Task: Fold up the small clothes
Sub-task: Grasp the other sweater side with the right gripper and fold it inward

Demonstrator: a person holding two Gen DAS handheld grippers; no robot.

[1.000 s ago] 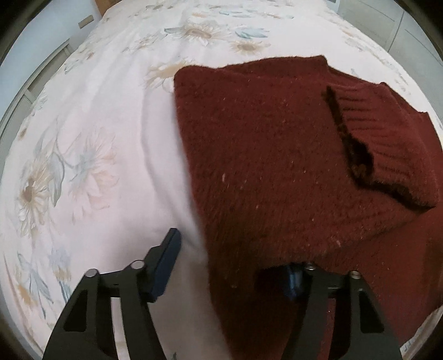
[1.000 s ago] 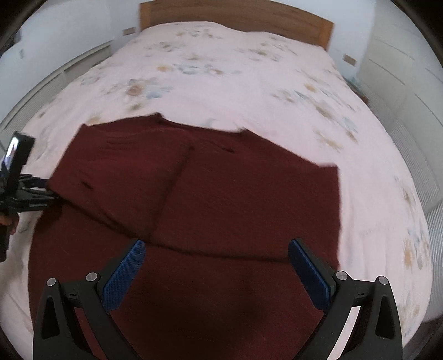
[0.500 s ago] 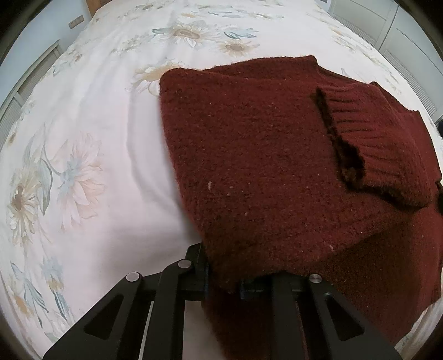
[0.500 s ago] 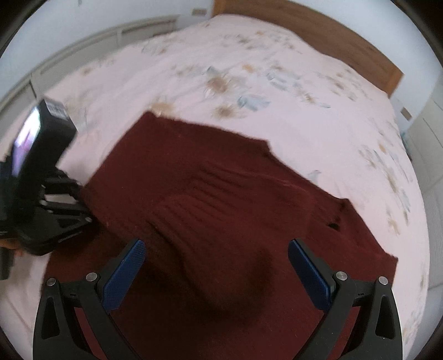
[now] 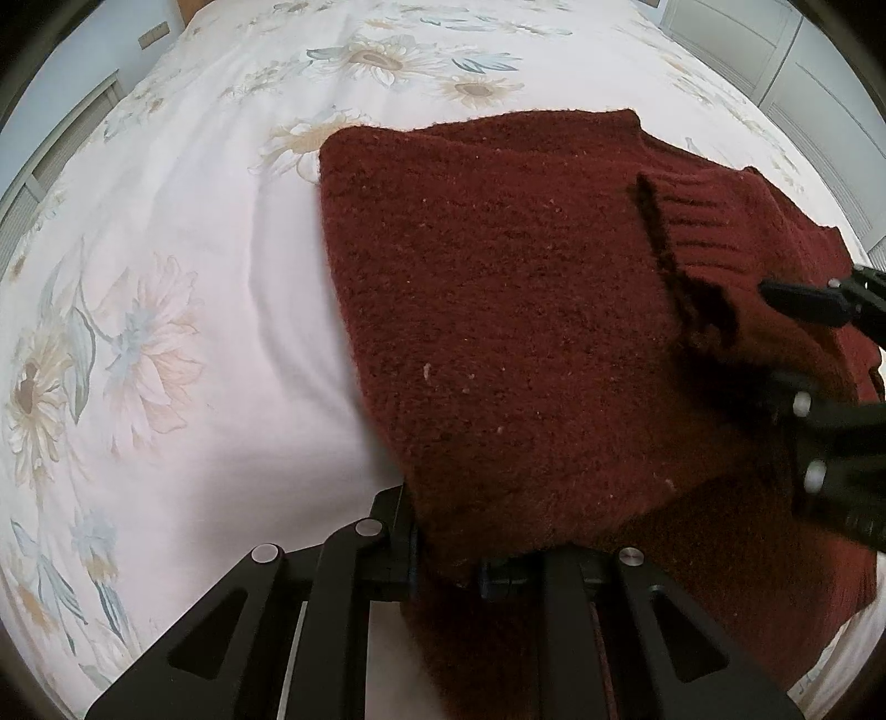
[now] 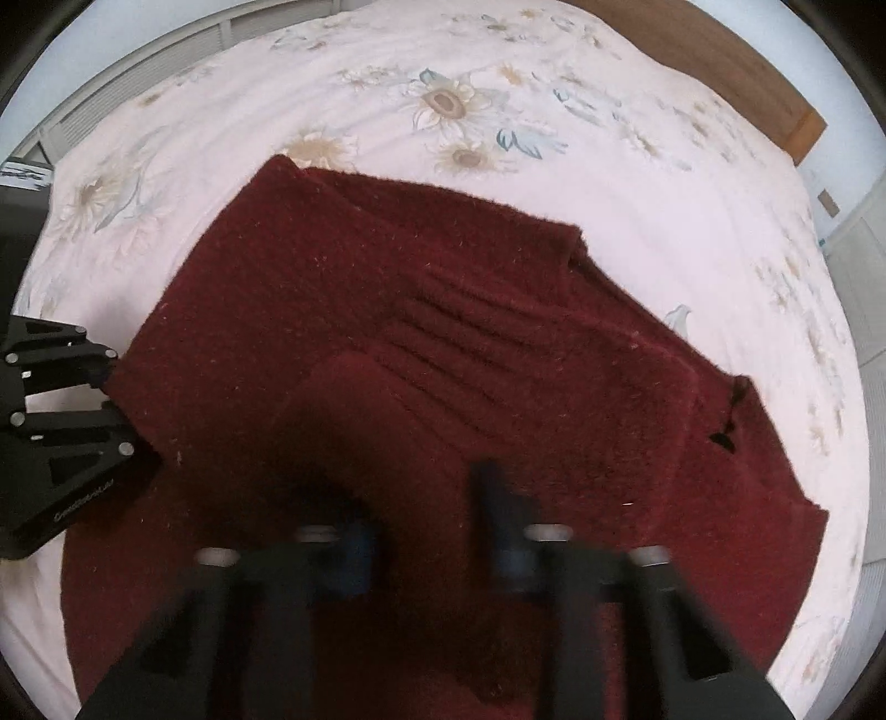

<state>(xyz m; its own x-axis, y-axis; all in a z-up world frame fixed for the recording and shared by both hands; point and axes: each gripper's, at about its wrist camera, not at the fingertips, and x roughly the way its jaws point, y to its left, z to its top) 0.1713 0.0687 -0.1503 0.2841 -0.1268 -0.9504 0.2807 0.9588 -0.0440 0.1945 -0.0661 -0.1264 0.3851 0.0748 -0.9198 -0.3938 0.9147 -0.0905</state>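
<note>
A dark red knit sweater [image 5: 526,310] lies on the bed, its left part folded over the body, with a ribbed cuff [image 5: 703,221] on top. It also shows in the right wrist view [image 6: 443,343]. My left gripper [image 5: 448,565] is shut on the sweater's folded left edge. It also shows at the left of the right wrist view [image 6: 111,399]. My right gripper [image 6: 426,531] is blurred, its fingers drawn close around a fold of the sweater at the sleeve. It shows at the right edge of the left wrist view [image 5: 797,354].
The sweater lies on a white bedsheet with a flower print [image 5: 166,277]. A wooden headboard [image 6: 747,72] is at the far end. White cupboard doors [image 5: 775,44] stand beside the bed. The bed's near edge is just below the sweater.
My left gripper closed on the sweater's left edge and holds it. My right gripper swung toward the sleeve, came down to the sweater, and its fingers went from wide open to nearly closed.
</note>
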